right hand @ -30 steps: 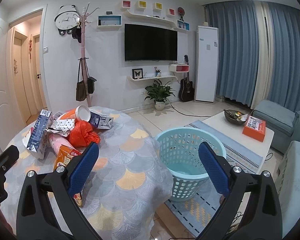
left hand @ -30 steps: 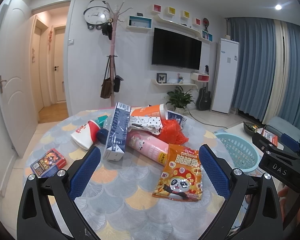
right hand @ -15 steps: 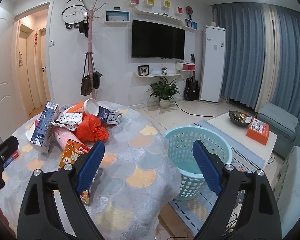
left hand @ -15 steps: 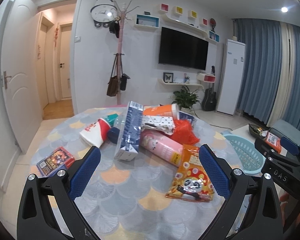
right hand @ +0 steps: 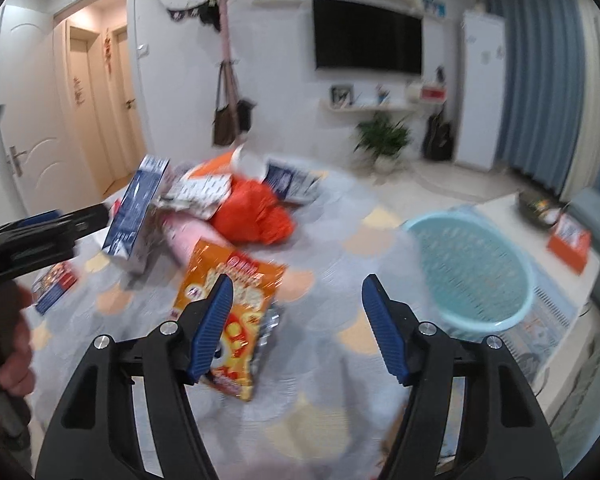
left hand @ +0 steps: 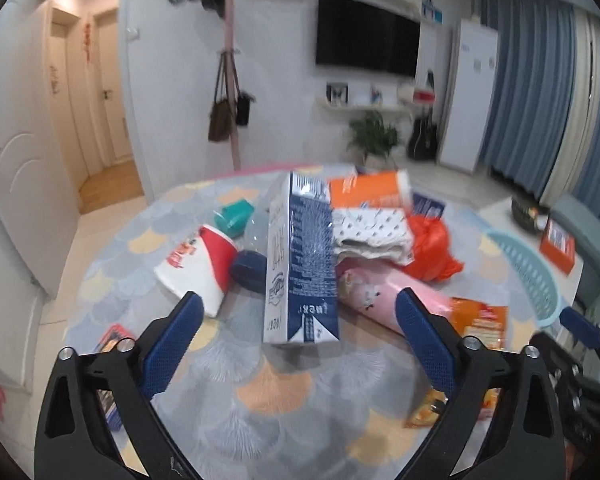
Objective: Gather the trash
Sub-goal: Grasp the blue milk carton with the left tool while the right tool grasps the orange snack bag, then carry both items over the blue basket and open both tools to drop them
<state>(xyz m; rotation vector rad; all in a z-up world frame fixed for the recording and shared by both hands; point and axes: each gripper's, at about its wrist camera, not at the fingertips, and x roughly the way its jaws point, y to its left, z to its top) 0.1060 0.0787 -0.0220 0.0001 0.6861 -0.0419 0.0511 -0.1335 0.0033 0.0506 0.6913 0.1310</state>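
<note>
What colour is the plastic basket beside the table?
The basket is light turquoise blue, seen best in the right wrist view.

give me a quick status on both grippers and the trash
Left hand-held gripper open, facing blue carton. Right hand-held gripper open over snack bag. Basket unobstructed.

Round table (left hand: 268, 396) under a scale-patterned cloth, litter heaped at its far side.
A blue-and-white carton (left hand: 300, 264) lies beside a red-and-white paper cup (left hand: 198, 262), a pink tube (left hand: 384, 294), an orange bag (left hand: 430, 246); an orange snack packet (right hand: 232, 312) lies nearer.
</note>
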